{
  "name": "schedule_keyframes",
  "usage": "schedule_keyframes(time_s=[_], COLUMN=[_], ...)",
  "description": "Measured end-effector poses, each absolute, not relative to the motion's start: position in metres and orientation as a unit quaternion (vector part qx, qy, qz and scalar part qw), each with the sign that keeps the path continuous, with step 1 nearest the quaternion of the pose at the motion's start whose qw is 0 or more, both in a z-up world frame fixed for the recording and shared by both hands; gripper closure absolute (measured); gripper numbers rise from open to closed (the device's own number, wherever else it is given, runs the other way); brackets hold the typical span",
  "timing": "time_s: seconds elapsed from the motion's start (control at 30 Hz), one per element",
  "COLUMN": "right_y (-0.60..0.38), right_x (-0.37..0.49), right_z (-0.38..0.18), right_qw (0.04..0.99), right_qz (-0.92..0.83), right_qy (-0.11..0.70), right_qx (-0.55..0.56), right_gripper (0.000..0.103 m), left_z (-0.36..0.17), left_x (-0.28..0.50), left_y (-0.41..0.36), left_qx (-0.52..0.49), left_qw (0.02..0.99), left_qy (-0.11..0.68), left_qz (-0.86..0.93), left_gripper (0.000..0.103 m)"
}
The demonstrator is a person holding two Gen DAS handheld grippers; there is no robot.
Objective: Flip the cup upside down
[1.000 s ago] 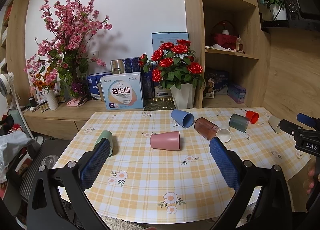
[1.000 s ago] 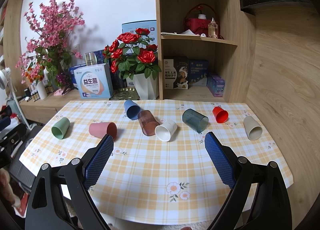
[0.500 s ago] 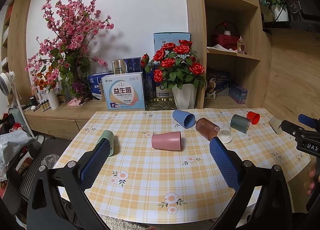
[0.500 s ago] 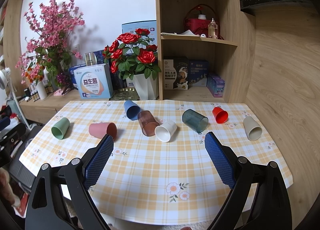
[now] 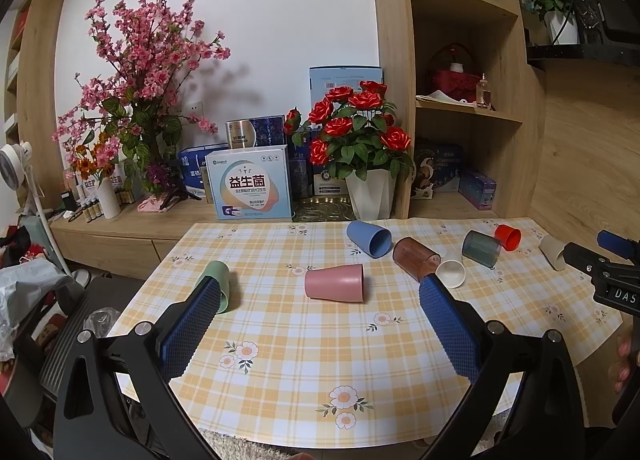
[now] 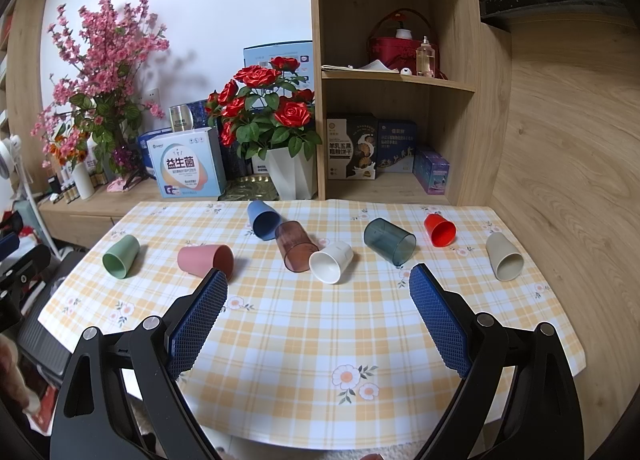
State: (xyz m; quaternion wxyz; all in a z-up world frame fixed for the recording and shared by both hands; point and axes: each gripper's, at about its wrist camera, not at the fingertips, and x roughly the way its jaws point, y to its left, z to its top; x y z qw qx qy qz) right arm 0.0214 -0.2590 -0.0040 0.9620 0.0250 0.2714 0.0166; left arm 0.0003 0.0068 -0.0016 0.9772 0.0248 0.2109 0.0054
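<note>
Several cups lie on their sides on the checked tablecloth (image 6: 304, 324): green (image 6: 121, 256), pink (image 6: 205, 260), blue (image 6: 262, 219), brown clear (image 6: 295, 246), white (image 6: 331, 262), dark teal clear (image 6: 389, 241), red (image 6: 439, 230) and beige (image 6: 503, 256). In the left wrist view the pink cup (image 5: 335, 283) lies ahead between my fingers and the green cup (image 5: 216, 288) is partly hidden by the left finger. My left gripper (image 5: 318, 324) is open and empty above the table's near edge. My right gripper (image 6: 318, 318) is open and empty, short of the white cup.
A white pot of red roses (image 6: 290, 175) and a printed box (image 6: 191, 168) stand on the sideboard behind the table. A wooden shelf unit (image 6: 396, 71) rises at the back right. The right gripper's body (image 5: 612, 276) shows at the left wrist view's right edge.
The left wrist view has shifted slightly, so the cups sit a little further right and lower in frame. The right gripper has not visibly moved. Both stay open.
</note>
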Motion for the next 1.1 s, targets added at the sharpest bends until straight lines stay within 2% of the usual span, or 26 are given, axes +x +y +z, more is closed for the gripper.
schedule_keyframes(time_s=[1.1], right_y=[-0.2589], right_x=[0.0218], right_z=[-0.0036], right_qw=[0.961], right_qz=[0.017], right_qy=[0.274], right_qx=[0.026], right_gripper=[0.014], left_z=[-0.0082], left_x=[0.0022], left_y=[0.0021], left_qx=[0.025], left_qw=[0.976], left_qy=[0.218], left_qz=[0.008], left_gripper=[0.006])
